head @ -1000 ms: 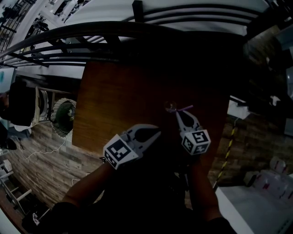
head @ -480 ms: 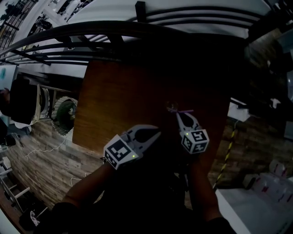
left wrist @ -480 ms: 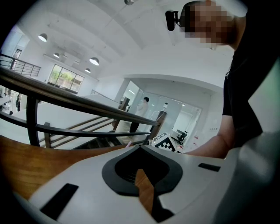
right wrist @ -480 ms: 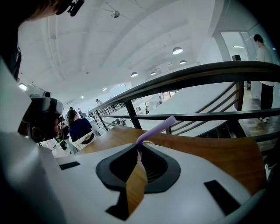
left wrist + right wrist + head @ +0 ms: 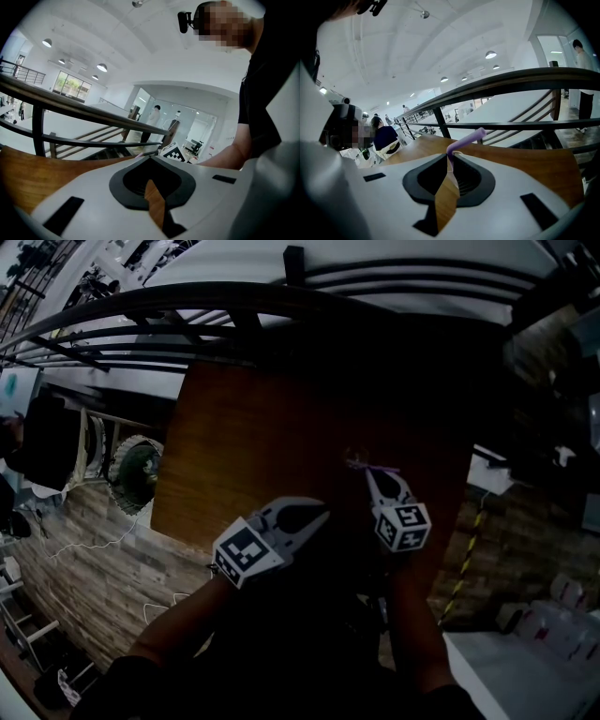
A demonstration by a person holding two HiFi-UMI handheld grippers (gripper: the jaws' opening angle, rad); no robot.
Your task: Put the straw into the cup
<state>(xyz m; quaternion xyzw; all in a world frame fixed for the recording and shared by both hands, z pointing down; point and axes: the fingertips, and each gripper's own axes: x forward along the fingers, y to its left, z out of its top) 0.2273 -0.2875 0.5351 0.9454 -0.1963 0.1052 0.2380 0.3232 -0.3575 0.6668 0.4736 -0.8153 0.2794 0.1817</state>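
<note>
In the head view a small clear cup [image 5: 353, 457] stands on the brown wooden table [image 5: 253, 437], dim and hard to make out. Just behind it my right gripper [image 5: 367, 474] is shut on a purple straw [image 5: 377, 467], which lies crosswise at the fingertips, next to the cup's rim. The right gripper view shows the straw [image 5: 465, 139] pinched between the jaws of the right gripper [image 5: 451, 158], its bent upper end pointing right. My left gripper [image 5: 325, 511] hovers to the left, nearer me, shut and holding nothing [image 5: 149, 158].
A dark metal railing [image 5: 234, 306] runs past the table's far edge, with a drop beyond it. The right gripper's marker cube [image 5: 175, 152] shows past the left jaws. A seated person [image 5: 384, 136] is beyond the table in the right gripper view.
The straw's free end has swung from pointing slightly up and right to slightly down and right at the cup. Both grippers have barely moved.
</note>
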